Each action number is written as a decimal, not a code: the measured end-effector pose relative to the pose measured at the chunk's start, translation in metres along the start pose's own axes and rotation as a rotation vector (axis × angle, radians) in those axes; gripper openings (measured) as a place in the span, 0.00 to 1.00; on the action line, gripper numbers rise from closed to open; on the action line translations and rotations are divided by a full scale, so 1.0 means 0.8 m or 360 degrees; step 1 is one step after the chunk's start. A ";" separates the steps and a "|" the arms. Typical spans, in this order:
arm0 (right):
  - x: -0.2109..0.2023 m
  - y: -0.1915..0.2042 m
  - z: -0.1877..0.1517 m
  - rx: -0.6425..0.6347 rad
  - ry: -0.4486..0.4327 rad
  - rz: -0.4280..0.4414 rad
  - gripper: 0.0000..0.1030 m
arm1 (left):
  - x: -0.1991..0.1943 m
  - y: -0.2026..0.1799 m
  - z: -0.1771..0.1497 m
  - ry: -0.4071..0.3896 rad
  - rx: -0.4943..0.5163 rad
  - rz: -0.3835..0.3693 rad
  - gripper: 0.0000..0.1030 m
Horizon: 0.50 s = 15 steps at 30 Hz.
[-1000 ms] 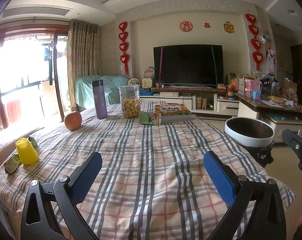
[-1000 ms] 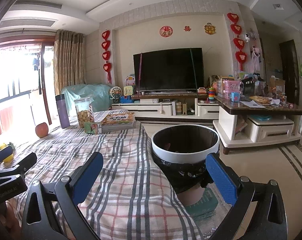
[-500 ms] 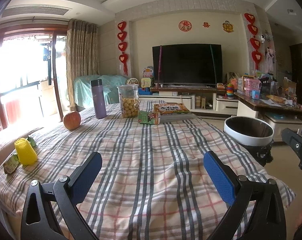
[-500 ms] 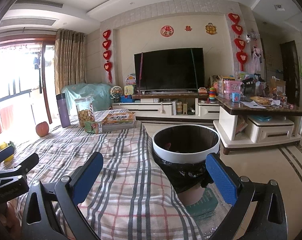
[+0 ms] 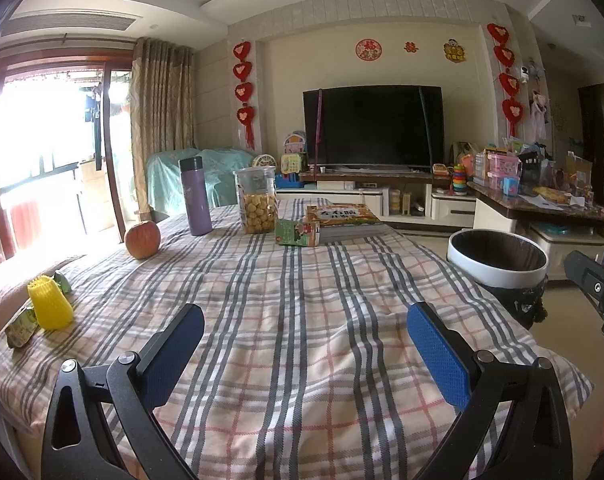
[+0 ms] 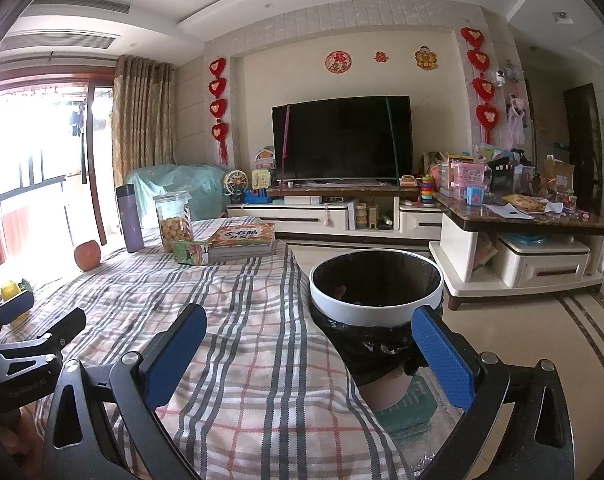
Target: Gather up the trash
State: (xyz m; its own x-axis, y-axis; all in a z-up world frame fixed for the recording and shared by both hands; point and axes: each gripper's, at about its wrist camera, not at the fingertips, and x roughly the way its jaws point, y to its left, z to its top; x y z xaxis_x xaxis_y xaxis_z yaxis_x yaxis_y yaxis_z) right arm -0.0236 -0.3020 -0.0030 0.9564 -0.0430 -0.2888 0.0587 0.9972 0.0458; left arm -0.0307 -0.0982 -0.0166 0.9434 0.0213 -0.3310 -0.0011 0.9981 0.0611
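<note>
Both grippers are held wide open and empty over the near table edge.
A yellow foam net [image 5: 49,307] and what seem to be green wrappers [image 5: 21,326] lie far left; the bin [image 6: 376,288] stands right of the table [image 5: 302,300].

The left gripper [image 5: 304,344] and right gripper [image 6: 308,346] are kept apart.

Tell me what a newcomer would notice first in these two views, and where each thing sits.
The plaid grey-and-red tablecloth fills the foreground, with both open blue-padded grippers, the left gripper and the right gripper, held empty above it. Beside the table's right edge stands a round white-rimmed trash bin with a black liner. On the cloth's far left lie a yellow foam fruit net and green wrappers; a red apple sits farther back.
</note>
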 end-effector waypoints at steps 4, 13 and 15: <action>-0.001 0.000 0.000 -0.0001 -0.0002 0.0006 1.00 | 0.000 0.000 -0.001 0.0001 0.0001 -0.0001 1.00; -0.001 0.001 0.001 -0.0003 -0.0001 0.0008 1.00 | 0.002 0.001 -0.002 0.0009 0.0002 -0.0005 1.00; -0.001 0.001 0.001 -0.0003 0.0001 0.0010 1.00 | 0.003 0.001 -0.003 0.0010 0.0001 -0.0007 1.00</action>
State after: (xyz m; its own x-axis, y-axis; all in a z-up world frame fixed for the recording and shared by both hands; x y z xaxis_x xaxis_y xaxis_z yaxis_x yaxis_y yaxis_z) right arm -0.0241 -0.3013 -0.0019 0.9565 -0.0369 -0.2894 0.0524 0.9976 0.0460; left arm -0.0290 -0.0971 -0.0193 0.9414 0.0170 -0.3369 0.0036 0.9982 0.0604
